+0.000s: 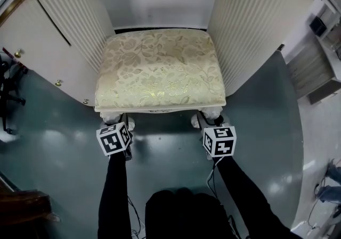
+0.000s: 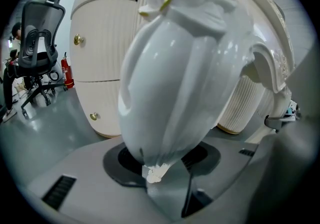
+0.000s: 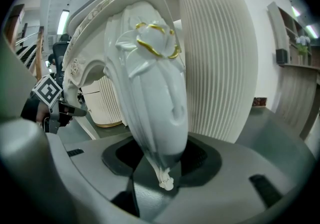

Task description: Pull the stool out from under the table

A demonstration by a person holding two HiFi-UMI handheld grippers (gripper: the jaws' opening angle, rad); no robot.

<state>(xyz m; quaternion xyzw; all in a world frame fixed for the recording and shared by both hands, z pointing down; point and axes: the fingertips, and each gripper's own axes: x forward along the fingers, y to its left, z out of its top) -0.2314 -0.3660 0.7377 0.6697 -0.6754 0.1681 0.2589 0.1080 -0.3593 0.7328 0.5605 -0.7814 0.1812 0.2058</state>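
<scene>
The stool [image 1: 160, 70] has a cream floral cushion and white carved legs, and stands in the gap between the table's two fluted pedestals. My left gripper [image 1: 118, 123] is shut on the stool's front left leg [image 2: 180, 78], which fills the left gripper view down to the jaws [image 2: 160, 163]. My right gripper [image 1: 210, 121] is shut on the front right leg [image 3: 150, 83], a white leg with gold trim that runs down between the jaws [image 3: 160, 168]. The left gripper's marker cube [image 3: 47, 93] shows beyond that leg.
The left pedestal [image 1: 69, 24] has drawers with gold knobs; the right pedestal [image 1: 250, 24] stands close beside the stool. A black office chair [image 2: 37, 43] and a red fire extinguisher [image 2: 67, 70] stand off to the left. Grey-green floor [image 1: 170, 163] lies in front of the stool.
</scene>
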